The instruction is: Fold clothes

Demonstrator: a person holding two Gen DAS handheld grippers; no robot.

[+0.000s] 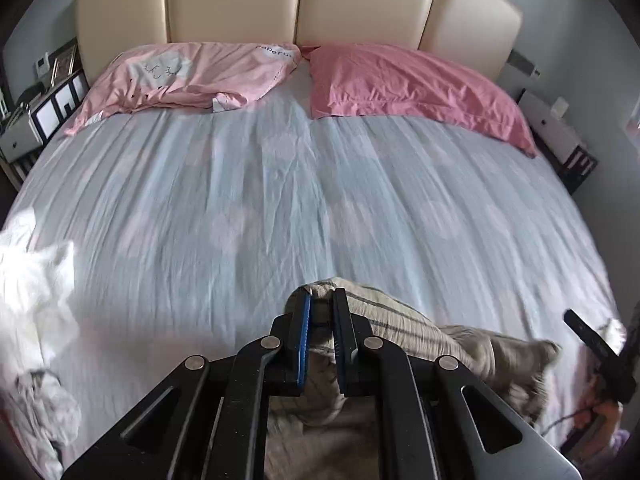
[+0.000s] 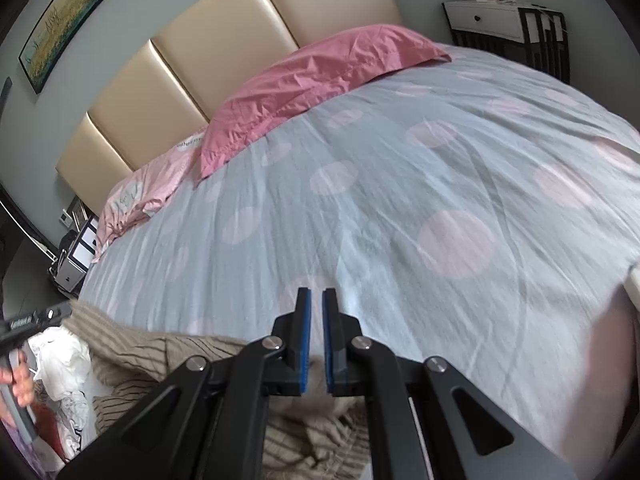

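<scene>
Where the bed (image 1: 280,200) is spread, a beige striped knit garment (image 1: 420,332) is clamped by the left tool (image 1: 322,312). The right tool (image 2: 316,308) is clenched on its lower fabric.

1. A home bedroom: a wide bed (image 1: 280,200) under a pale dotted cover fills the middle.
2. A padded cream headboard (image 1: 300,4) and two pink pillows (image 1: 408,84) stand at the far end.
3. Bedside cabinets (image 2: 492,20) flank the bed left and right; a framed painting (image 2: 76,12) hangs on the wall.
</scene>
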